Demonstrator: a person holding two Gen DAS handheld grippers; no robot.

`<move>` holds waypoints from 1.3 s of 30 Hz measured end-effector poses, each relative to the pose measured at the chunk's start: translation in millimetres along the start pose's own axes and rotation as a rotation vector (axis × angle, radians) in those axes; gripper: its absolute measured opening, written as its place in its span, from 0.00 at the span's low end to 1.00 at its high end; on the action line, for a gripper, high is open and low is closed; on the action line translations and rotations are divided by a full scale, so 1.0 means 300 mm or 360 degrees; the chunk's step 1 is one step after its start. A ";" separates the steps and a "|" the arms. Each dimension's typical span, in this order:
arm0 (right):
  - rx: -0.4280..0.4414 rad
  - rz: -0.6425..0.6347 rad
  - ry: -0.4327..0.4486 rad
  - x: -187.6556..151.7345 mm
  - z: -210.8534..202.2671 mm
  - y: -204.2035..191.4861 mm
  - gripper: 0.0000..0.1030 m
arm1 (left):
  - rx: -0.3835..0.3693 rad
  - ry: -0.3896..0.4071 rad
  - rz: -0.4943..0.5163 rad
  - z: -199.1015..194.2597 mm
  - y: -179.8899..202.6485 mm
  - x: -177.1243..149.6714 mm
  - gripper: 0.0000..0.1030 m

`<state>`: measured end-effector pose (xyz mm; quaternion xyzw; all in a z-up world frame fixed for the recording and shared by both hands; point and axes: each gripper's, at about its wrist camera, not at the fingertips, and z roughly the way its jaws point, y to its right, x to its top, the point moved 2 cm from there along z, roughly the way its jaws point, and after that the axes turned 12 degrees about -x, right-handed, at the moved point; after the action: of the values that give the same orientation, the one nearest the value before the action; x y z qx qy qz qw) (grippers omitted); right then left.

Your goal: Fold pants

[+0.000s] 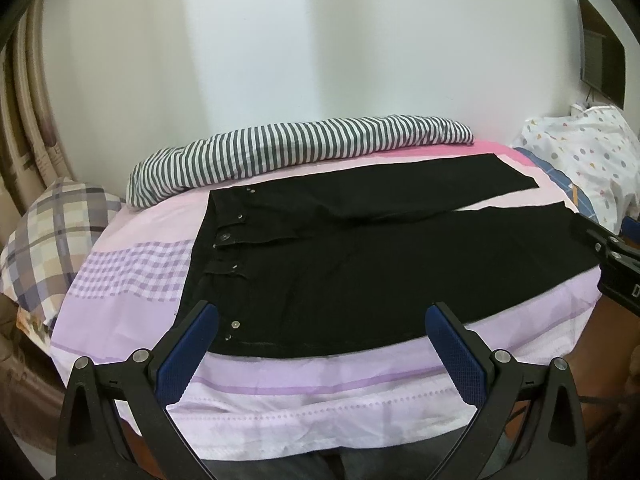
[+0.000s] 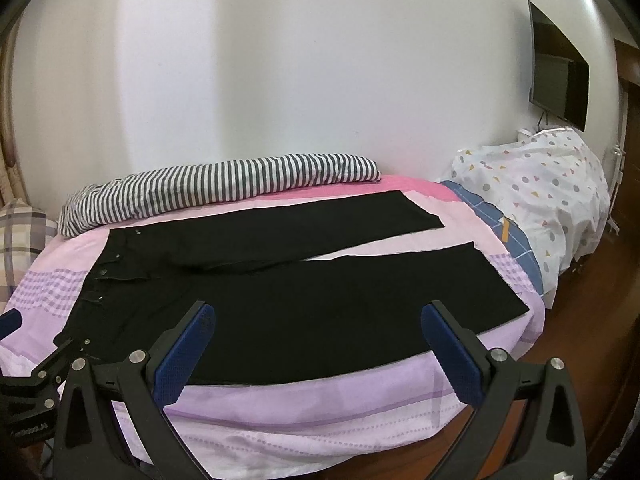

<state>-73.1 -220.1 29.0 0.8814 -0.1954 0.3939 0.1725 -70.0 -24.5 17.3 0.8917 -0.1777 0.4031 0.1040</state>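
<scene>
Black pants [image 1: 360, 256] lie spread flat on a bed with a pink and lilac sheet [image 1: 132, 280], waistband to the left, both legs stretched right and slightly apart. They also show in the right wrist view [image 2: 304, 300]. My left gripper [image 1: 322, 312] is open and empty, above the near hip edge of the pants. My right gripper [image 2: 318, 312] is open and empty, above the near leg. The left gripper's body shows at the lower left of the right wrist view [image 2: 36, 376]; the right gripper's body shows at the right edge of the left wrist view [image 1: 616, 260].
A striped rolled blanket [image 1: 296, 148] lies along the far side by the white wall. A plaid pillow [image 1: 52, 236] is at the left. A dotted white cover [image 2: 532, 196] is heaped at the right end. A TV [image 2: 560, 64] hangs on the wall. Wooden floor [image 2: 580, 340] lies right of the bed.
</scene>
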 end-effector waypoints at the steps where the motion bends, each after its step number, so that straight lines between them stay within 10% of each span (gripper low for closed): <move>1: -0.0009 0.0002 -0.0007 -0.003 0.003 0.004 0.99 | -0.0003 -0.0004 0.0000 0.002 0.001 0.002 0.99; 39: -0.0053 0.0081 -0.0001 -0.015 0.000 0.072 0.99 | -0.0008 0.0011 -0.0001 -0.032 0.021 -0.005 0.99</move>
<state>-86.1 -237.8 28.7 0.8733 -0.2245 0.3945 0.1771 -80.0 -26.8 22.8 0.8901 -0.1782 0.4057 0.1070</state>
